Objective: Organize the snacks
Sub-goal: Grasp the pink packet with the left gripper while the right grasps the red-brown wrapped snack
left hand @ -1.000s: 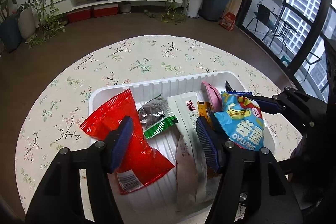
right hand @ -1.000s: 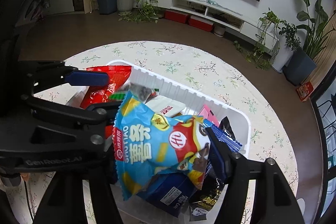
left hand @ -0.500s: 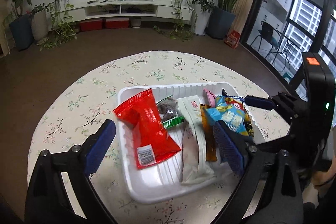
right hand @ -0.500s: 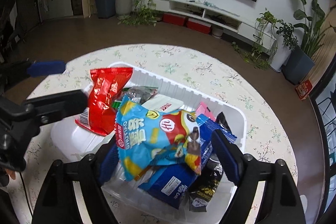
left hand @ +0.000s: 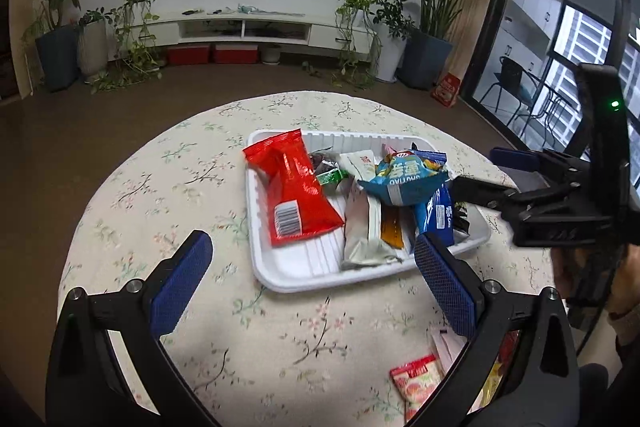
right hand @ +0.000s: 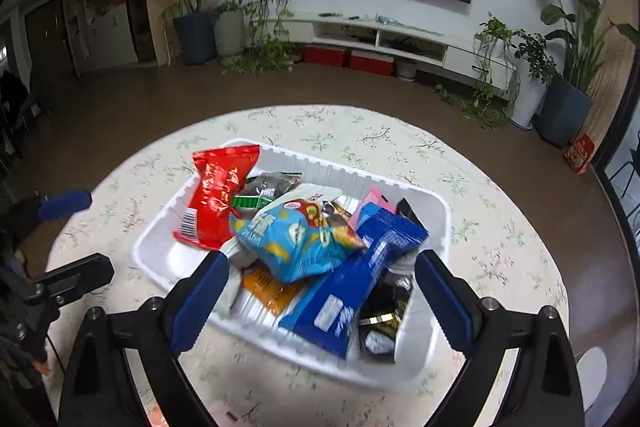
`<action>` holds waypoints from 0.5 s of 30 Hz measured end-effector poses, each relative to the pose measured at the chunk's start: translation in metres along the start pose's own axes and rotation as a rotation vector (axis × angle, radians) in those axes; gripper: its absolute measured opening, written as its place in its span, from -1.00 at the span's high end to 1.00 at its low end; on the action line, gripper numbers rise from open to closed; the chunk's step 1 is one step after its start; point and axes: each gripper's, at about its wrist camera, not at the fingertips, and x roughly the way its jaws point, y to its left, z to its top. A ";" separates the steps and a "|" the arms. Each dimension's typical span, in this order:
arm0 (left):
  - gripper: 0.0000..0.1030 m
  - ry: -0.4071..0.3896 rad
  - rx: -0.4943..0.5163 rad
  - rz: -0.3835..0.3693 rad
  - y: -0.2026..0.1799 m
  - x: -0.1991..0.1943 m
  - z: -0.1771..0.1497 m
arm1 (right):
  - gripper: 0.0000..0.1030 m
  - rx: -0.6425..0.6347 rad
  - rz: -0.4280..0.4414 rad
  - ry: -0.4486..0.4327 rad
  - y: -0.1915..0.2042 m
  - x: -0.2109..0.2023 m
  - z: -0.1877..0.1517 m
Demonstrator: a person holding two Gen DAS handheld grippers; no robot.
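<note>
Here the left claw (left hand: 312,281) is spread wide above the floral table (left hand: 160,195), gripping nothing. Rightward, the white tray (right hand: 160,247) holds a red packet (right hand: 218,203), a light-blue chip bag (right hand: 296,239) and a dark-blue packet (right hand: 360,279). The right claw (right hand: 320,301) gapes, empty.

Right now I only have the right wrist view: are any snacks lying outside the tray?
Observer: Yes. The left wrist view shows a red-and-pink packet on the tablecloth, outside the white tray, close under the left gripper.
Operator: Is that gripper holding anything?
Observer: No. Its fingers are spread wide with nothing between them.
Operator: Anything else loose?
Observer: What looks like a white packet beside it, partly hidden behind one finger.
</note>
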 end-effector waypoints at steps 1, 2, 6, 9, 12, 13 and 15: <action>-0.99 -0.007 -0.004 0.002 0.000 -0.005 -0.003 | -0.89 0.038 0.024 -0.019 -0.006 -0.011 -0.006; -0.99 -0.016 -0.011 -0.006 0.000 -0.013 -0.011 | -0.93 0.075 0.045 -0.032 -0.012 -0.019 -0.013; -0.99 -0.028 -0.030 -0.001 -0.004 -0.033 -0.035 | -0.96 0.271 0.110 -0.064 -0.040 -0.058 -0.063; -0.99 0.061 -0.043 0.019 -0.015 -0.040 -0.055 | -0.96 0.383 0.123 -0.078 -0.051 -0.076 -0.103; -0.99 0.127 -0.041 0.022 -0.028 -0.041 -0.072 | -0.85 0.484 0.097 -0.073 -0.059 -0.083 -0.141; -0.99 0.138 -0.044 0.009 -0.032 -0.041 -0.076 | -0.80 0.502 0.085 -0.060 -0.059 -0.083 -0.150; -0.98 0.156 -0.015 0.002 -0.048 -0.042 -0.083 | -0.64 0.508 0.057 -0.014 -0.058 -0.079 -0.163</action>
